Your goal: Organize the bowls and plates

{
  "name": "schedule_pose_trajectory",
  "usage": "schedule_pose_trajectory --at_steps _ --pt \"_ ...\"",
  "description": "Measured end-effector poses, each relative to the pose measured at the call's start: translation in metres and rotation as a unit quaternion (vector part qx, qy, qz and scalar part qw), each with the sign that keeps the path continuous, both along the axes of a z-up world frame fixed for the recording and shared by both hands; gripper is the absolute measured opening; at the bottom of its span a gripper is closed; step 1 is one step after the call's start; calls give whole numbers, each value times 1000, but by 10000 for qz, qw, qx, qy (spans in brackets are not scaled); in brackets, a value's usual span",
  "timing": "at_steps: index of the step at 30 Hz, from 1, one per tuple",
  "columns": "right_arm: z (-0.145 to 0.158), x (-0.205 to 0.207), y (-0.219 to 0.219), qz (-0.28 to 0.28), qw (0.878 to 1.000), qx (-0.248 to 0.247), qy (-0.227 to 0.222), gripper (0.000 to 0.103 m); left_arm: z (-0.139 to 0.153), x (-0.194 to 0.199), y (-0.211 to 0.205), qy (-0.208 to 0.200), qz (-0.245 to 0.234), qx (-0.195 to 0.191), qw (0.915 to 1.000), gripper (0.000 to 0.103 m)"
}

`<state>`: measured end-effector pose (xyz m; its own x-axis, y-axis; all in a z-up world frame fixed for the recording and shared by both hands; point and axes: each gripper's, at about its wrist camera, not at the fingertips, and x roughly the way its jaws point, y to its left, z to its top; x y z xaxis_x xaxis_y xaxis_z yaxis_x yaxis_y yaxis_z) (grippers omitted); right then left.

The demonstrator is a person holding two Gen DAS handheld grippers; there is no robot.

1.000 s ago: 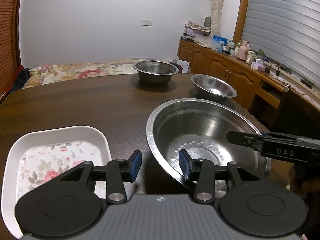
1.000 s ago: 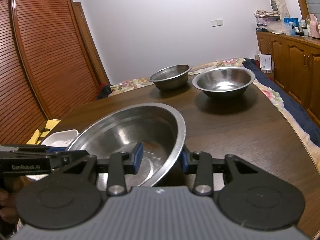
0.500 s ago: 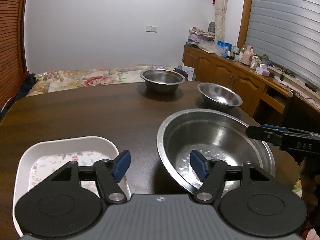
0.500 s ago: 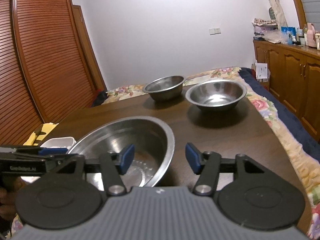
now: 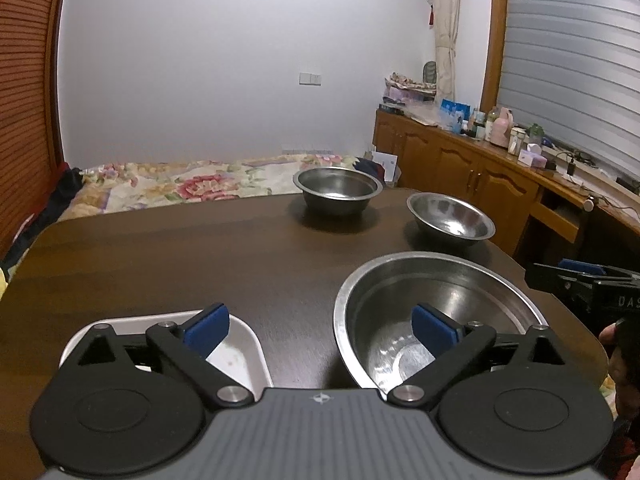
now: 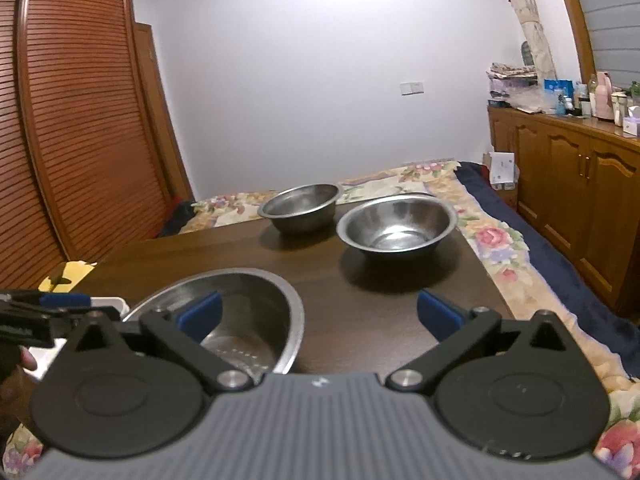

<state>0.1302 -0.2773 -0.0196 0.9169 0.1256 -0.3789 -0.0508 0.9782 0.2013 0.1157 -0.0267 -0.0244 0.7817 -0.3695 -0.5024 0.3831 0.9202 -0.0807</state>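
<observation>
A large steel bowl (image 5: 436, 292) sits on the dark wooden table (image 5: 200, 256) near its front; it also shows in the right wrist view (image 6: 248, 300). A white floral tray (image 5: 240, 344) lies to its left. Two smaller steel bowls stand at the far side: a deeper bowl (image 5: 338, 190) (image 6: 302, 206) and a rounder bowl (image 5: 450, 218) (image 6: 396, 222). My left gripper (image 5: 320, 326) is open and empty, raised above the gap between tray and large bowl. My right gripper (image 6: 318, 314) is open and empty, raised over the large bowl's right rim.
A bed with a floral cover (image 5: 180, 188) lies beyond the table. Wooden cabinets (image 5: 460, 172) with bottles on top line the right wall. A slatted wooden wardrobe (image 6: 80, 140) stands at the left. The table's right edge (image 6: 492, 280) is close to the rounder bowl.
Both grippers opened wide, let go of the large bowl's rim and pulled back and up. The large bowl now rests on the table.
</observation>
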Motion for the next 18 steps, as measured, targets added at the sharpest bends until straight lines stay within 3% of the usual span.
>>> schedule_pose_trajectory --at_steps 9,18 --pt "4 0 -6 -54 9999 -109 -47 103 23 9 -11 -225 -357 22 9991 100" --pt "20 24 -27 -73 9989 -408 -207 103 49 54 -45 -257 -842 123 9960 97"
